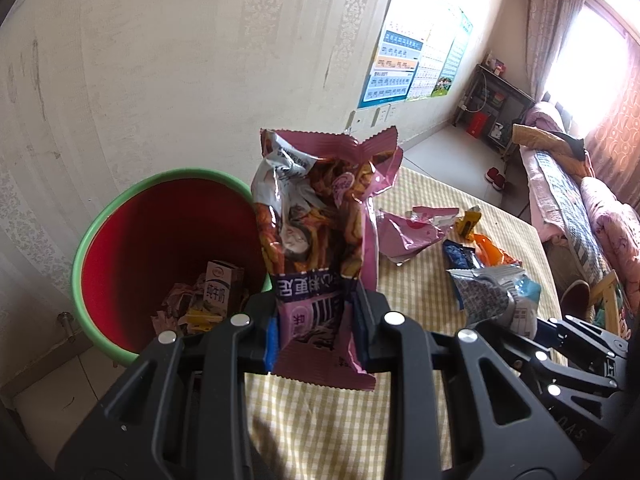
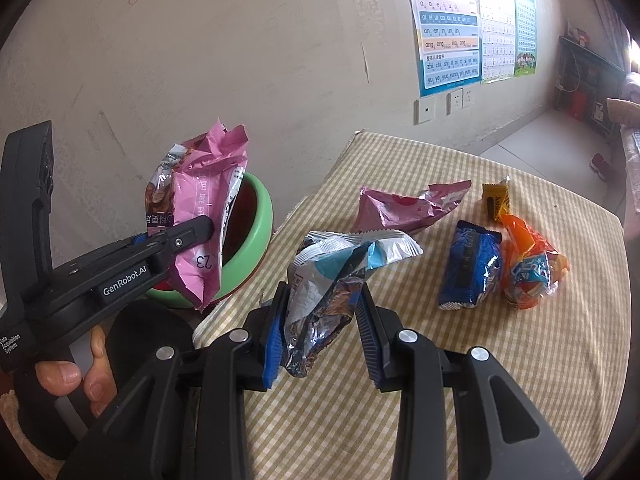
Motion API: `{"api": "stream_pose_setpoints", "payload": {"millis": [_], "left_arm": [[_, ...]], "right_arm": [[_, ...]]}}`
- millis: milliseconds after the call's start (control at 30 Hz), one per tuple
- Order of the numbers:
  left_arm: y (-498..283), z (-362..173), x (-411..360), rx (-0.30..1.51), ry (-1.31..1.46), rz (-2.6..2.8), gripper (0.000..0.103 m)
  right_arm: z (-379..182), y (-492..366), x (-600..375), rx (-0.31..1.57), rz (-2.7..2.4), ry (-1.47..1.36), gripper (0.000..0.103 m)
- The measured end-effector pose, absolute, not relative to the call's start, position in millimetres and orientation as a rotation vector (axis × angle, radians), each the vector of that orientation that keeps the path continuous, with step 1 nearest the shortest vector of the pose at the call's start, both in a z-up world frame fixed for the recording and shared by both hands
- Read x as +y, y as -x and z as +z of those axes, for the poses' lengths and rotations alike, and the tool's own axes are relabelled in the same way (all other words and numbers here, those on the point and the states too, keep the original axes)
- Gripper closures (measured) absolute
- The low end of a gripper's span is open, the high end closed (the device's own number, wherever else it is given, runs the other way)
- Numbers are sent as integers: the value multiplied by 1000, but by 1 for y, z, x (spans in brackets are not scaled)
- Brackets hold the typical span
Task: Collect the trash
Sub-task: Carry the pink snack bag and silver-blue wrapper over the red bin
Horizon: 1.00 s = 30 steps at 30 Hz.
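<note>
1. Left wrist view only: inside the green-rimmed red bin [image 1: 160, 240], a milk carton [image 1: 219, 294] lies on crumpled wrappers; a bed [image 1: 568, 200] stands at far right.
2. Right wrist view only: a hand [image 2: 76, 376] holds the left tongs [image 2: 192, 236], angled over the bin rim.
3. Left tongs clench a pink snack bag [image 1: 316, 248]; right tongs [image 2: 320, 340] clench a silver-blue wrapper [image 2: 332, 280].
4. On the checked surface [image 2: 480, 360]: pink [image 2: 404, 208], blue [image 2: 468, 268], orange [image 2: 528, 264] and yellow [image 2: 496, 200] wrappers. Charts [image 2: 448, 28] hang on the wall.

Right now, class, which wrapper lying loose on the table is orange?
The orange wrapper, at the far right beside the dark blue wrapper; the pink wrapper lies further left.
</note>
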<state>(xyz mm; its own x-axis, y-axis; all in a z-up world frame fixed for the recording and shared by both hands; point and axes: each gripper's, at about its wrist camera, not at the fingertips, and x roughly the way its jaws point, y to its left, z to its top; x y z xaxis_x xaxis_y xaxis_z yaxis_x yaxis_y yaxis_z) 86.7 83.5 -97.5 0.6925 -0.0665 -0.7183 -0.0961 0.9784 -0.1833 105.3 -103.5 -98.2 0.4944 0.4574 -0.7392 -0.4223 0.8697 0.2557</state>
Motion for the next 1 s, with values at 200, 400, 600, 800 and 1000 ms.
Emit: {"api": "stream_pose_setpoints", "payload": {"millis": [200, 400, 600, 800, 1000], "left_arm": [[-88, -98, 96, 821, 214, 35, 75], [-86, -99, 117, 828, 226, 84, 75], [-83, -98, 135, 822, 218, 136, 75], [-84, -102, 150, 834, 238, 161, 75], [-84, -107, 164, 844, 270, 178, 75]], "right_arm": [[-93, -112, -89, 898, 562, -33, 69], [-89, -117, -74, 888, 595, -24, 69], [-90, -119, -59, 896, 621, -10, 69], [-91, -123, -44, 899, 646, 5, 69], [-96, -130, -26, 904, 663, 25, 69]]}}
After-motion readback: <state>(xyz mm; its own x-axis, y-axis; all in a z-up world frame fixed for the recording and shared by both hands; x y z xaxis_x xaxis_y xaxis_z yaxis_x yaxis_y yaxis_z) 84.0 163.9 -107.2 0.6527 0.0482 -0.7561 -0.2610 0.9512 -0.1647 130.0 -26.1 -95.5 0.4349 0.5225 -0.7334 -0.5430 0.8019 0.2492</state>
